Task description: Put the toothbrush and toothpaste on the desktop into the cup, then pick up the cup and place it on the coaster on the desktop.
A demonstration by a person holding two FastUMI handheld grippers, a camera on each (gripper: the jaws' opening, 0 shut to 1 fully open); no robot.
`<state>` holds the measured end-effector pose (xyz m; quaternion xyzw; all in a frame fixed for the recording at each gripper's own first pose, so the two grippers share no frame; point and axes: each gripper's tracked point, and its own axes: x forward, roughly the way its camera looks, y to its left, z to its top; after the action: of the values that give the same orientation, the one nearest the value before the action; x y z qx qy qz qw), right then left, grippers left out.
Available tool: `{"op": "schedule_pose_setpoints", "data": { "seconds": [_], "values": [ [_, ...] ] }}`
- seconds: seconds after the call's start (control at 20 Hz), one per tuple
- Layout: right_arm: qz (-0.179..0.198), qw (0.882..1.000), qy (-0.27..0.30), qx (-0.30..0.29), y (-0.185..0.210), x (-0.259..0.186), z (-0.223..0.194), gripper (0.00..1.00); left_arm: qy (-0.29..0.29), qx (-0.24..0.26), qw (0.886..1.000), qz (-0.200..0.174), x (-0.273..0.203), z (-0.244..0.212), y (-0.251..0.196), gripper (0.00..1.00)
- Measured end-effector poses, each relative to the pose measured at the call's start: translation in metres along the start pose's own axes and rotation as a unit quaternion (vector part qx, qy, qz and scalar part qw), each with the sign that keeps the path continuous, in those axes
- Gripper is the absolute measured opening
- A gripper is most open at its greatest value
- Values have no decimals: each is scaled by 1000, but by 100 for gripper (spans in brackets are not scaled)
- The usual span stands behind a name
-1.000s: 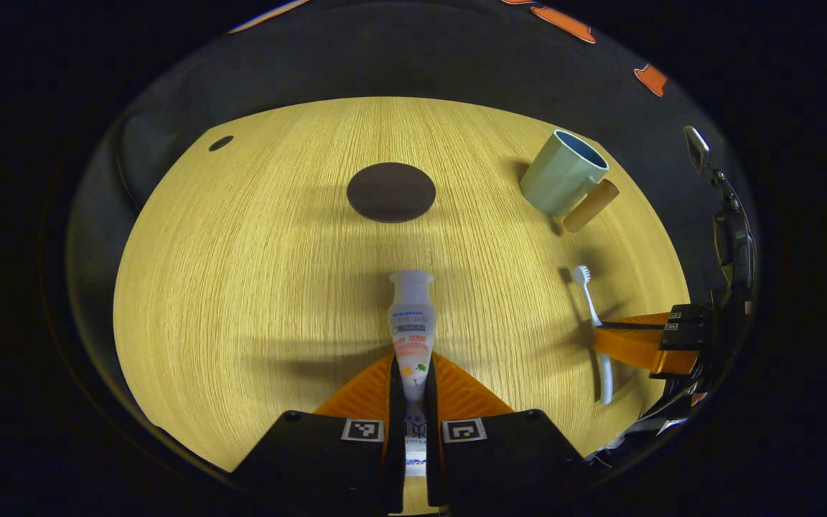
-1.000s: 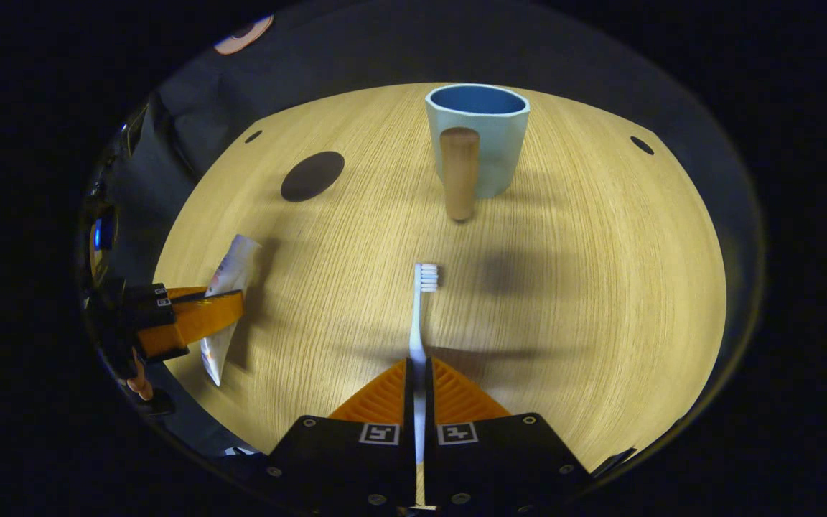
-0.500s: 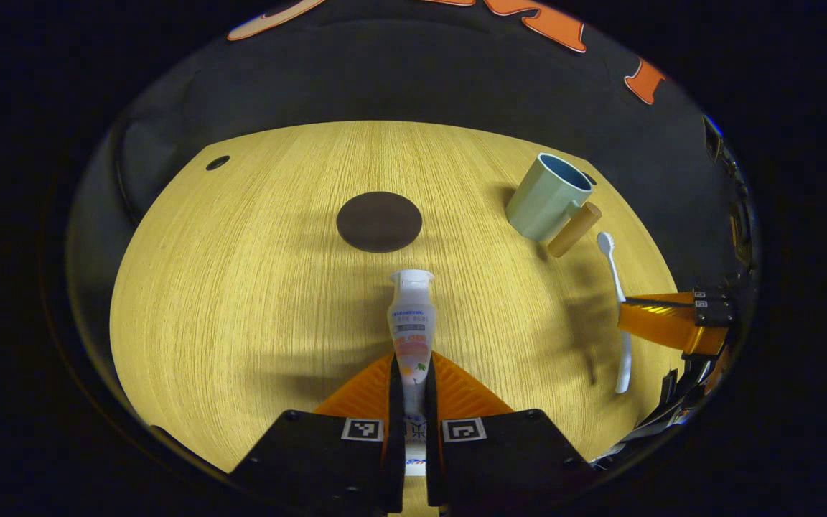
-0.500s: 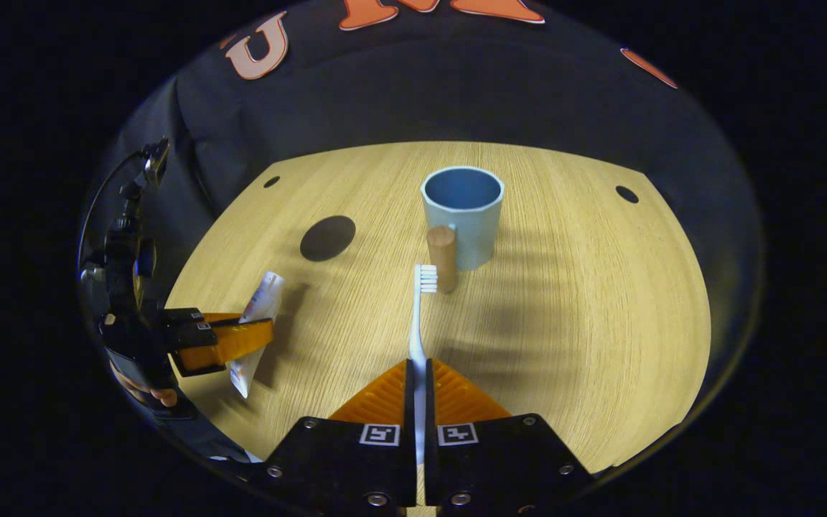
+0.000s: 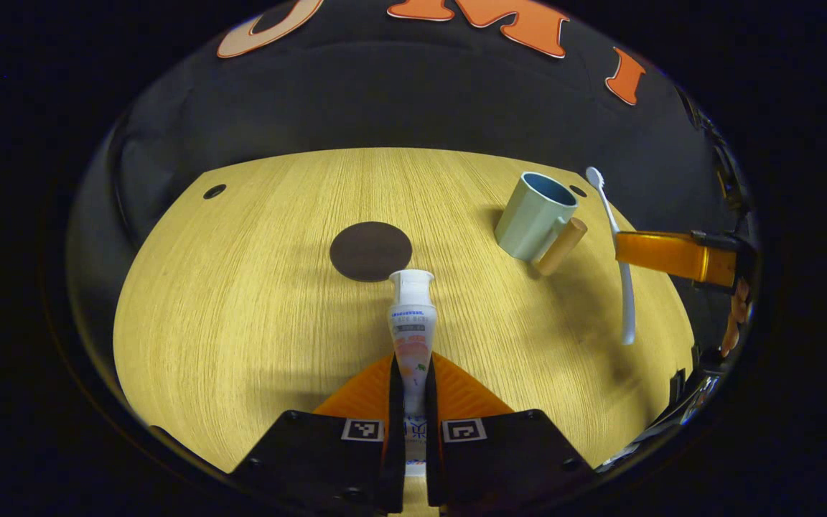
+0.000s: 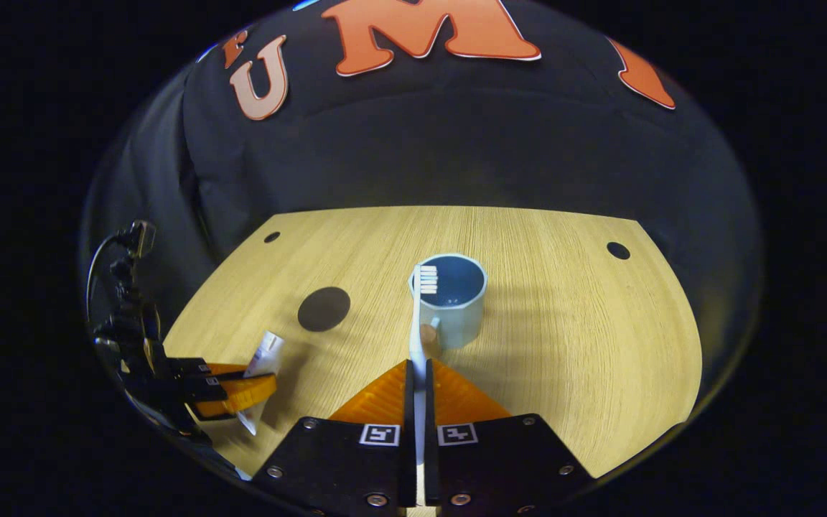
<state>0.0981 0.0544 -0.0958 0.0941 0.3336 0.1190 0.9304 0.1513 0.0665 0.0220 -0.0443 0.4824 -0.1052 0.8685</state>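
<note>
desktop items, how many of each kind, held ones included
cup: 1
toothbrush: 1, held in the right gripper
toothpaste: 1, held in the left gripper
coaster: 1
total: 4

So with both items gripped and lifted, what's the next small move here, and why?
Probably bring the right tool forward over the cup and tip the toothbrush head-down: its bristles line up with the cup's open mouth in the right gripper view but are not yet inside. The left tool holds the toothpaste off near the coaster.
</note>
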Motion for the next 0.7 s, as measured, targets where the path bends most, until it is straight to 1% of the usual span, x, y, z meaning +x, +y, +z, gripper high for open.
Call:
{"op": "schedule_pose_setpoints", "data": {
  "seconds": [0.25,0.35,0.5,0.65,0.7],
  "values": [
    [-4,998,-66,6,-9,7,36,5,-26,12,1000,0,-5,7,-2,16],
    [-9,995,-100,10,-18,4,52,5,-41,23,999,12,-8,9,-3,16],
    [-21,989,-146,1,-27,8,76,5,-64,21,998,5,-19,16,-7,16],
    [-15,982,-190,15,-29,8,96,5,-81,27,996,-1,-28,22,-8,16],
    [-19,980,-200,16,-31,12,101,5,-82,29,996,-2,-33,25,-8,16]
  ]
}}
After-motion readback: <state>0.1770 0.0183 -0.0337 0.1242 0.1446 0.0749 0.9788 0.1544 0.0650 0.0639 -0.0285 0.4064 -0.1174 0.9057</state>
